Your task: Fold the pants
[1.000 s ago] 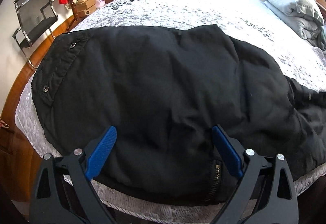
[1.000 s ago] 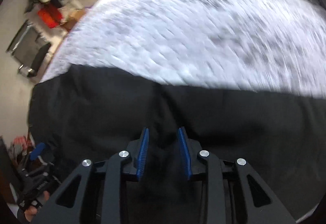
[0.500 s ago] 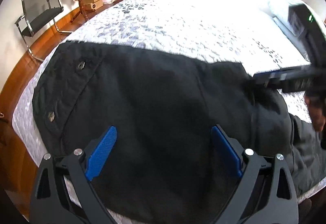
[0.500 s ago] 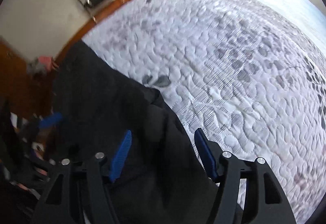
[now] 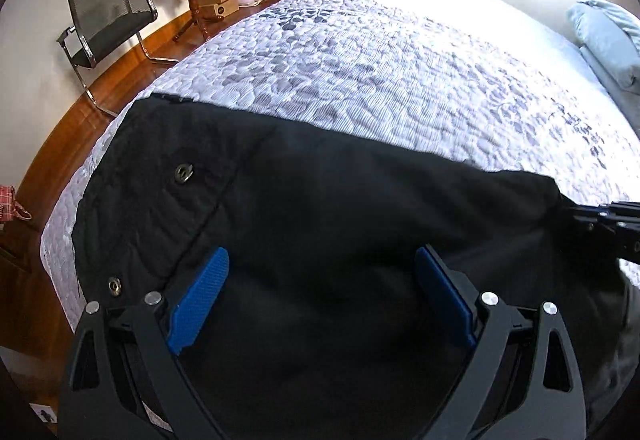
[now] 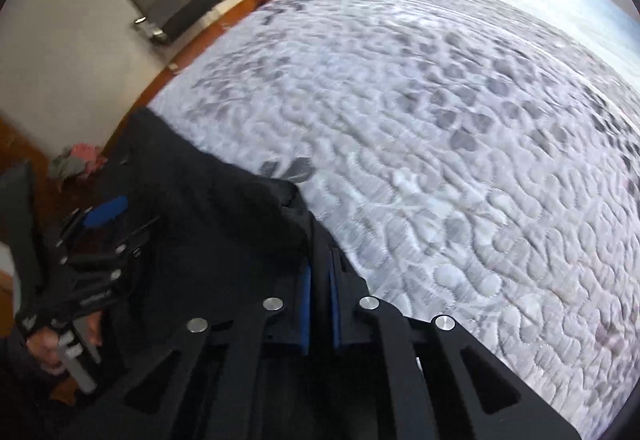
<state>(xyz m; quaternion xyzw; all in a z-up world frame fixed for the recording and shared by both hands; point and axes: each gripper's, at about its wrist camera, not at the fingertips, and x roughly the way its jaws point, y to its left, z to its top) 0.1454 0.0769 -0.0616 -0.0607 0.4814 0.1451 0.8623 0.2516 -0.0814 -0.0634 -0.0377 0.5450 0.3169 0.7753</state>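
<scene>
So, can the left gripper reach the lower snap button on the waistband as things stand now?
Probably yes: the left gripper is open over the pants, and the snap button lies uncovered beside its left finger.

Each gripper, left gripper (image 5: pixel 320 300) and right gripper (image 6: pixel 319 304), has a black angular linkage frame with triangular cut-outs, round silver pivot screws and two ribbed blue pads (image 5: pixel 198 304).
</scene>
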